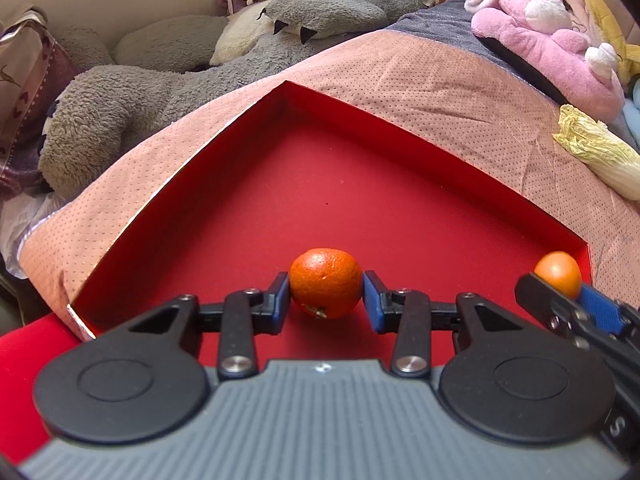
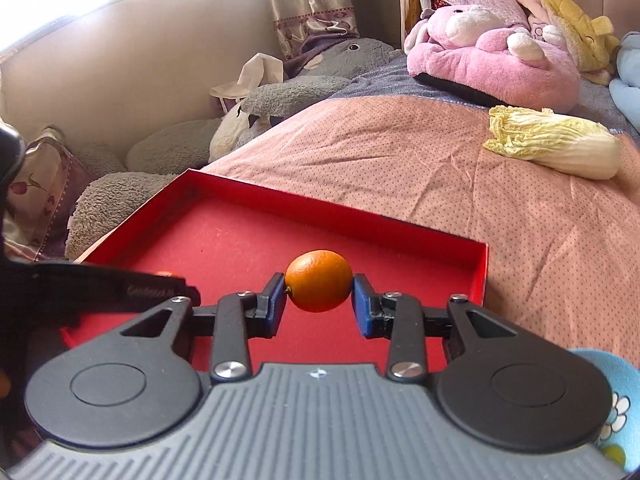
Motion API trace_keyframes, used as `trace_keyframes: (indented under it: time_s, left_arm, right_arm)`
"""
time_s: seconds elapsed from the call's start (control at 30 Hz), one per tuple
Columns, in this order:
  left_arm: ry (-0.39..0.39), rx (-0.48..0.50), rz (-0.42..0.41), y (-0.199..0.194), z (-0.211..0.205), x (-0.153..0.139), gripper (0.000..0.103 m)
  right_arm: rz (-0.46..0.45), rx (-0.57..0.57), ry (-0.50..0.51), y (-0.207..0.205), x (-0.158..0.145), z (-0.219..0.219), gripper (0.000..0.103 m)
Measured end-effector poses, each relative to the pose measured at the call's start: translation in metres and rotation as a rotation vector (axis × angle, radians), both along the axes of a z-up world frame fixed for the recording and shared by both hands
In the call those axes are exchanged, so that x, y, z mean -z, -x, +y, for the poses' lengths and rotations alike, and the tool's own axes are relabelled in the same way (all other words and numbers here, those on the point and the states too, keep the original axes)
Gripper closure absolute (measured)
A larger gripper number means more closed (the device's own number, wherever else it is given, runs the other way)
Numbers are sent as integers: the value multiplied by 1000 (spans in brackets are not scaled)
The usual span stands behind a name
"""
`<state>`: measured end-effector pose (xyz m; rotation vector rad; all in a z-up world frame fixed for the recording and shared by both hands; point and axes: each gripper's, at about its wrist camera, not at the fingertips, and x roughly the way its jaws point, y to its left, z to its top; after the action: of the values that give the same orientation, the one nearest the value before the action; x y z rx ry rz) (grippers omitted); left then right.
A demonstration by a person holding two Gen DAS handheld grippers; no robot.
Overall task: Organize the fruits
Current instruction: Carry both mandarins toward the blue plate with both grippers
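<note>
I am holding a tangerine in each set of fingers over a shallow red box lid [image 1: 168, 216] lying on a bed's pink dotted sheet [image 1: 420, 92]. My left gripper [image 1: 326, 298] is closing its blue pads [image 1: 282, 292] against a deep-orange tangerine [image 1: 325, 282], stem end turned down, above the near part of the tray's bare red floor. My right gripper [image 2: 319, 298] is clamping a lighter orange tangerine [image 2: 319, 286] on both sides; from the left wrist camera it is showing at the tray's right corner [image 1: 558, 274]. Whether either fruit is touching the floor of the tray I cannot tell. A Chinese cabbage [image 2: 554, 146] is lying on the sheet well apart from the tray, near a pink plush rabbit [image 2: 492, 56]. A grey plush toy [image 1: 168, 92] is sprawling beside the bed.
</note>
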<state>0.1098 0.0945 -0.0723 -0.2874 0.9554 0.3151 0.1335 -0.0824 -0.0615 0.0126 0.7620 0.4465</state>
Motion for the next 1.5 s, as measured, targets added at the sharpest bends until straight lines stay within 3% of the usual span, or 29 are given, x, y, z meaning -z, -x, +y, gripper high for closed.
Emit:
trace_keyframes:
  time_s: [0.47,1.07,1.3,1.5]
  left_arm:
    - [-79,50,-8,5,-28,-1,61]
    - [-132,97,-24,8,-44,-2,61]
    - [-125,174,-56,15,-61,-6,61]
    - [-80,310,-98,27,-92,-10,61]
  right_arm:
    - [43,-21,-34,77,3,-42,62]
    - [11,-37,-84,100,-16,-61,62]
    - [-18,24,-71,119,-25,-101,62]
    - [-19,194,-1,136,-21,-178,62]
